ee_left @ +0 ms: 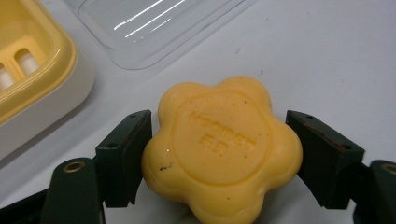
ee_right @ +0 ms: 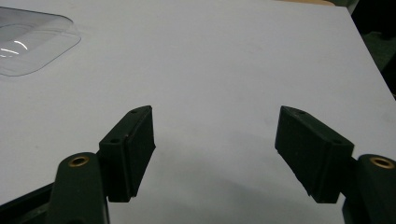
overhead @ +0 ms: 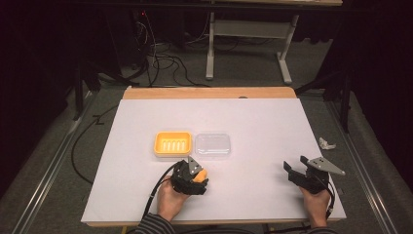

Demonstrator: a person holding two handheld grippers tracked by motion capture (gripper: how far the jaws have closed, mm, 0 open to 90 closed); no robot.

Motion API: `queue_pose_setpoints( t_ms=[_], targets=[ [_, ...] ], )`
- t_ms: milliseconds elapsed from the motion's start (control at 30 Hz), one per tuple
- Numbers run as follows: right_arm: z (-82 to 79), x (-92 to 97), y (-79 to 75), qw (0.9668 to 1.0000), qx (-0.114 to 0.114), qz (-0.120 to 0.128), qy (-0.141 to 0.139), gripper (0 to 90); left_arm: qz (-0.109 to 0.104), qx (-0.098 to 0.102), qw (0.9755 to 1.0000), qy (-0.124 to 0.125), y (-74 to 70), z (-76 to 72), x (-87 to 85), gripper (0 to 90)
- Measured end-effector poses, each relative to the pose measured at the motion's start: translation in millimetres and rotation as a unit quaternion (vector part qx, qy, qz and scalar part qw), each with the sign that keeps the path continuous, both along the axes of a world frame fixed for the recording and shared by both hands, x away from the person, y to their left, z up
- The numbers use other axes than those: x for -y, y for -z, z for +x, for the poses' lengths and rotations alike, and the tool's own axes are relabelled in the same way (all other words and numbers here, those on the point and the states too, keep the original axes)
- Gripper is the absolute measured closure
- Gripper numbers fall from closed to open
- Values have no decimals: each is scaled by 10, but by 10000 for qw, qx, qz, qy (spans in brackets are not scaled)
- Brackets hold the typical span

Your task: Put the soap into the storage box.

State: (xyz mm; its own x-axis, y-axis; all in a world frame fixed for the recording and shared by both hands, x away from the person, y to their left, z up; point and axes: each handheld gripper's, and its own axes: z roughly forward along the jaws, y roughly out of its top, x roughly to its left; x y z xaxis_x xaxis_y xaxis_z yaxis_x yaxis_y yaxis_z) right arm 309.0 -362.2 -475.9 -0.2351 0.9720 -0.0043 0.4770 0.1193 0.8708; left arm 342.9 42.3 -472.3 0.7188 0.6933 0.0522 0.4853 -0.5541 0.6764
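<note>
Left gripper view is showing the left gripper (ee_left: 219, 158) spread around the flower-shaped soap (ee_left: 223, 149) on the table, near the yellow soap dish (overhead: 172, 144); squeeze evenly across its lobes. Right gripper (ee_right: 215, 154) is waiting, gaping and empty.

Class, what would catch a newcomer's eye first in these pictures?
The flower-shaped yellow soap stands out first, sitting between the jaws of the left hand-held gripper near the table's front edge. Just beyond it lie a yellow soap dish and a clear lid, side by side.
</note>
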Motion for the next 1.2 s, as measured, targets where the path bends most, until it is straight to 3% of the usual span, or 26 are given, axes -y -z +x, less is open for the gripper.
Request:
queue_pose_setpoints(
  t_ms=[433,567,1200],
  targets=[
    [-1,2,0,10000,19,14,-6,288,-162,4,9999,-52,-137,-1,-140,259],
    [-10,-8,-2,10000,20,14,1,286,-130,44,9999,-43,-162,-3,-156,259],
    [-8,-6,-2,10000,19,3,-15,286,-380,207,9990,-143,-364,5,-324,260]
  ],
)
